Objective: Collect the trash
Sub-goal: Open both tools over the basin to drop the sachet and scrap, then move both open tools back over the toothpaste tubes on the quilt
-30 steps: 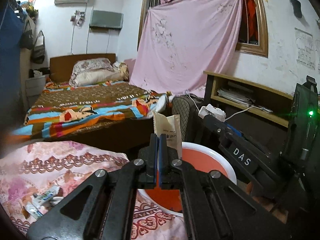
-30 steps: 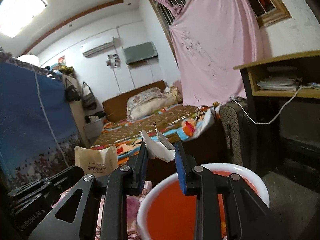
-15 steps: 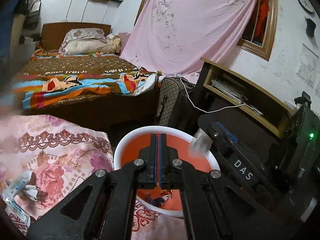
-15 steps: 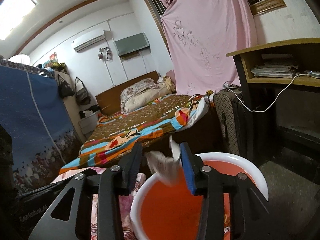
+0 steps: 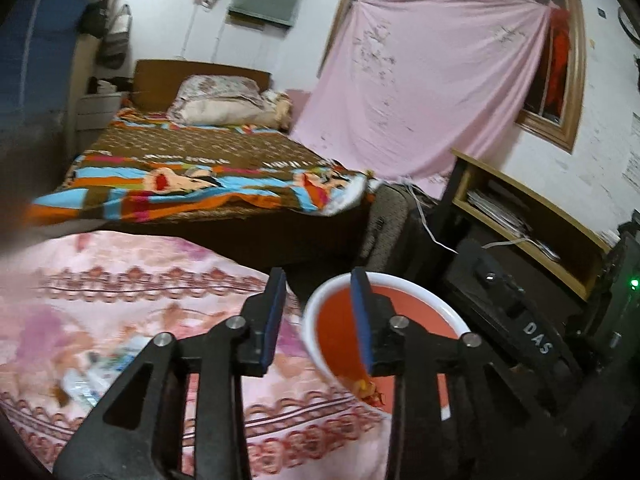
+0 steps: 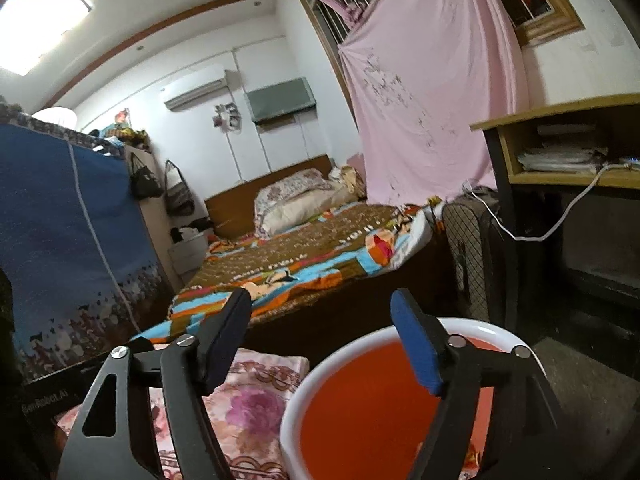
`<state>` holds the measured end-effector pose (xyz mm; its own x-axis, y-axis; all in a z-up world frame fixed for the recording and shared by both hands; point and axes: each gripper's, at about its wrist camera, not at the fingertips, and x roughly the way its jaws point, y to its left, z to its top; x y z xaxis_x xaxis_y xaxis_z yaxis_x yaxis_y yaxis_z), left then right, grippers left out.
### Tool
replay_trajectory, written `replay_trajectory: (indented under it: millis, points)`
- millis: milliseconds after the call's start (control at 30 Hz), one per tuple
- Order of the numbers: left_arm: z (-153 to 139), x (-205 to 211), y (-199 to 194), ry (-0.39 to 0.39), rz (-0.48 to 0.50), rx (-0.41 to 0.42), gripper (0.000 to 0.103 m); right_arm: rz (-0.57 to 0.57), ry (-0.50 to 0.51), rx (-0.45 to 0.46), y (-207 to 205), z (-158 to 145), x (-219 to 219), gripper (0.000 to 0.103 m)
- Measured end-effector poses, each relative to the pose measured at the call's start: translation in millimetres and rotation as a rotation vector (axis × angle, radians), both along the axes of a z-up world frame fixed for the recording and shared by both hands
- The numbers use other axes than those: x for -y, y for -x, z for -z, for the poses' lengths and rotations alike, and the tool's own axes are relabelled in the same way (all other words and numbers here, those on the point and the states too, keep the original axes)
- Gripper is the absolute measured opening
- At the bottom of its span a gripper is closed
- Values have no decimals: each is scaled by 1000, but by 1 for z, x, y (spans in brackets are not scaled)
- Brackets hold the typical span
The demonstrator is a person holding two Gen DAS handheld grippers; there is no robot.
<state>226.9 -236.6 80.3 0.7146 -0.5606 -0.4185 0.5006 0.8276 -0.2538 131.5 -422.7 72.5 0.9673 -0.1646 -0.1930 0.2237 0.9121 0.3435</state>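
The white-rimmed bin (image 5: 416, 286) with an orange inside stands beside the pink floral cloth (image 5: 132, 280), with scraps (image 5: 368, 390) at its bottom. My left gripper (image 5: 318, 280) hovers over the bin's left rim; its jaws are opening and nothing is between them. Blurred wrappers (image 5: 90, 376) lie on the cloth at lower left. In the right wrist view my right gripper (image 6: 320, 304) hangs above the bin (image 6: 486, 326). Its jaws are opening wide and hold nothing. The right gripper's black body (image 5: 520, 320) shows beside the bin.
Beyond the cloth stands a bed (image 5: 192, 176) with a striped blanket. A patterned suitcase (image 6: 468, 248), a wooden desk (image 6: 560, 148) with papers and a white cable (image 6: 560, 224) are at the right. A blue wardrobe (image 6: 60, 232) stands at the left.
The beige packet is gone from my left gripper, which opened and swung left toward the cloth. My right gripper let go of the crumpled white paper, which fell toward the bin.
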Motion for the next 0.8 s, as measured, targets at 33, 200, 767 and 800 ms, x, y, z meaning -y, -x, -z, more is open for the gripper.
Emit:
replay_trajectory:
  millis: [33,200,767,800]
  points:
    - [-1,-7,1,0,-20,8,24,-9,11,10,0,-2,-4,74]
    - [-4,-39,5,-3,-114,47,37,-50,59,51,-1,-8,-23,83]
    - [-3,-147,40,8,-456,236,92,-274,177,134,-8,-16,-102,103]
    - [-2,-150,42,3,-463,240,92,-288,184,134,-8,-16,-107,103]
